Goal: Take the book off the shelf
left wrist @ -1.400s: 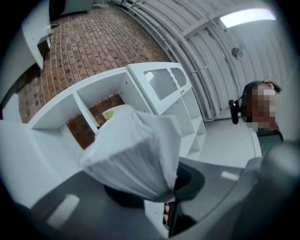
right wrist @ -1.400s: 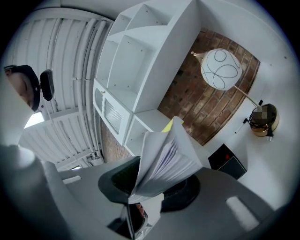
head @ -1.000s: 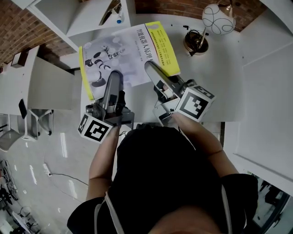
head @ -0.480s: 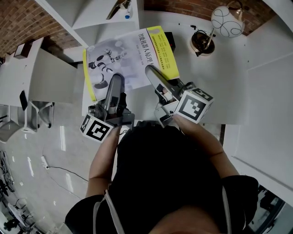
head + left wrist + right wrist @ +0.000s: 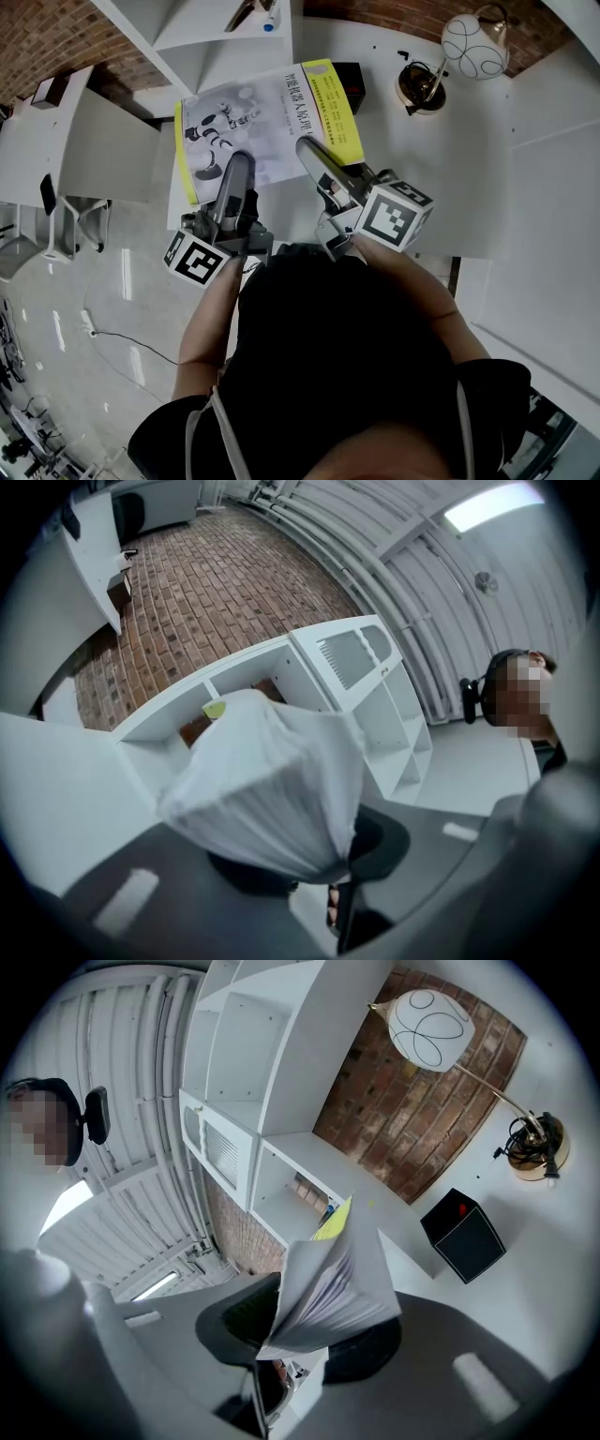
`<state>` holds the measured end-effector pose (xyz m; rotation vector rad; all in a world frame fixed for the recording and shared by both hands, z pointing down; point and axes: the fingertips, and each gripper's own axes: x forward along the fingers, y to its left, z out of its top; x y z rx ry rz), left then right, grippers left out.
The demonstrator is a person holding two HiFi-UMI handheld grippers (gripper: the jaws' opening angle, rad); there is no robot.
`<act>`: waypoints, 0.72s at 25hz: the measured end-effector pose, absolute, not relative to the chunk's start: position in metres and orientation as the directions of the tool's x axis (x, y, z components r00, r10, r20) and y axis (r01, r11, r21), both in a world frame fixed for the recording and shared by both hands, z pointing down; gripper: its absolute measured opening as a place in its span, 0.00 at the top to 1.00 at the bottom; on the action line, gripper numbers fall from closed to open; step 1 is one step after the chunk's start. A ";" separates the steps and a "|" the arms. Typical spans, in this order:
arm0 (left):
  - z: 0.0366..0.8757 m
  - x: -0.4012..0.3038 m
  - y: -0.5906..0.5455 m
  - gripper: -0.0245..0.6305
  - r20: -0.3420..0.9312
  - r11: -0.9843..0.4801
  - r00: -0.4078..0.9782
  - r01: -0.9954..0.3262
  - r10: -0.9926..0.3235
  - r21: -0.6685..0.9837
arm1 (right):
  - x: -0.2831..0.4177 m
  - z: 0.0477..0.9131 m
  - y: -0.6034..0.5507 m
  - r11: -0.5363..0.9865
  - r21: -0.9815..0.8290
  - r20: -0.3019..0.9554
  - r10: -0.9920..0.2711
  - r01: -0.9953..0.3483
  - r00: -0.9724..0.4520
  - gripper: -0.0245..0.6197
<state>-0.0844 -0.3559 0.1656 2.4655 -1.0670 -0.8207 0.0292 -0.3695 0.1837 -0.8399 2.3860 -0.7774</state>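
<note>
A book (image 5: 267, 120) with a white robot picture and yellow edges is held flat above the white table (image 5: 450, 159), in front of the white shelf (image 5: 197, 37). My left gripper (image 5: 236, 164) is shut on its near left edge. My right gripper (image 5: 309, 153) is shut on its near right edge. In the left gripper view the book's page block (image 5: 272, 794) sits clamped between the dark jaws. In the right gripper view the book's fanned pages (image 5: 328, 1288) are pinched between the jaws, with its yellow cover edge (image 5: 336, 1221) behind.
A small black box (image 5: 349, 80) lies on the table just beyond the book, also seen as a black box (image 5: 464, 1232) in the right gripper view. A brass lamp (image 5: 424, 84) with a white globe shade (image 5: 473, 42) stands at the back right. A white side unit (image 5: 103, 141) stands to the left.
The book and both grippers sit slightly further right and nearer in the head view, as the view shifts; the black box beyond the book has come into sight.
</note>
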 end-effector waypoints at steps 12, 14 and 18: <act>0.173 -0.089 -0.357 0.79 -0.370 -0.641 0.528 -0.563 -0.765 0.522 | 0.025 0.189 -0.373 0.649 -0.646 -0.230 -0.666 -0.400 -0.710 0.77; 0.174 -0.089 -0.358 0.79 -0.367 -0.639 0.527 -0.565 -0.766 0.522 | 0.025 0.190 -0.374 0.648 -0.649 -0.229 -0.666 -0.398 -0.710 0.77; 0.174 -0.089 -0.358 0.79 -0.367 -0.638 0.526 -0.567 -0.767 0.521 | 0.024 0.191 -0.374 0.647 -0.651 -0.227 -0.664 -0.396 -0.712 0.77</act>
